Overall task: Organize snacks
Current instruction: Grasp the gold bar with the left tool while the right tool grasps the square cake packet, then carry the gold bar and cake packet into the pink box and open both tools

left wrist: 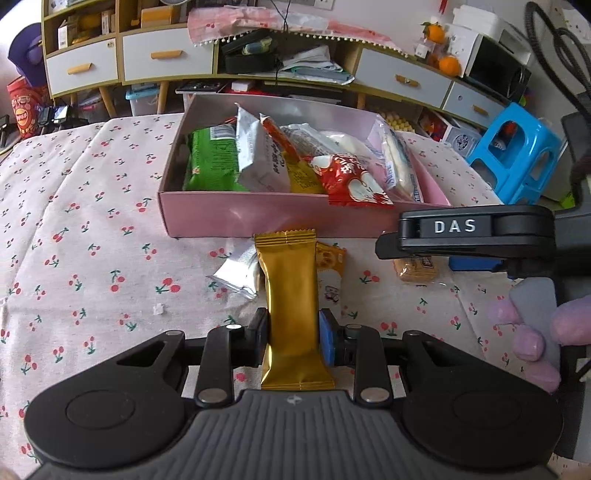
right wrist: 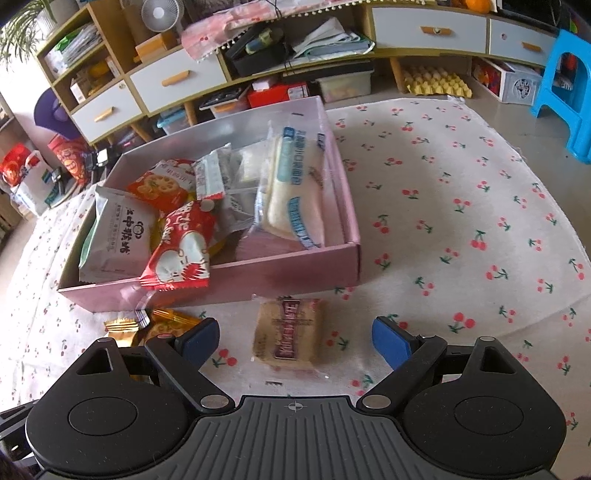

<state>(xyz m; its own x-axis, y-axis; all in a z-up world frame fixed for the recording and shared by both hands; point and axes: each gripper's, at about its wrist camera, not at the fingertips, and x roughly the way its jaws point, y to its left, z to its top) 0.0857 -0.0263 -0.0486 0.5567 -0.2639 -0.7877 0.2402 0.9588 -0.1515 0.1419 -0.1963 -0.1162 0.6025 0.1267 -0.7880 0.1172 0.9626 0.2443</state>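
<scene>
Fingers of the left gripper [left wrist: 291,341] clamp a gold snack packet [left wrist: 291,295], while the right gripper [right wrist: 294,341] stands wide open over a clear-wrapped biscuit pack [right wrist: 287,334] on the cherry-print cloth [right wrist: 461,221]. Beyond, the pink box [right wrist: 280,273] holds green [left wrist: 212,158], white [right wrist: 118,240], red [right wrist: 181,251] and clear-wrapped packets.

Clearly a lived-in home. Cluttered wooden sideboard [left wrist: 236,55] with white drawers, cherry-print tablecloth [right wrist: 461,206], blue plastic stool [left wrist: 517,155]. Oranges [left wrist: 441,48], desk fan [right wrist: 162,14], egg tray [right wrist: 436,83].
</scene>
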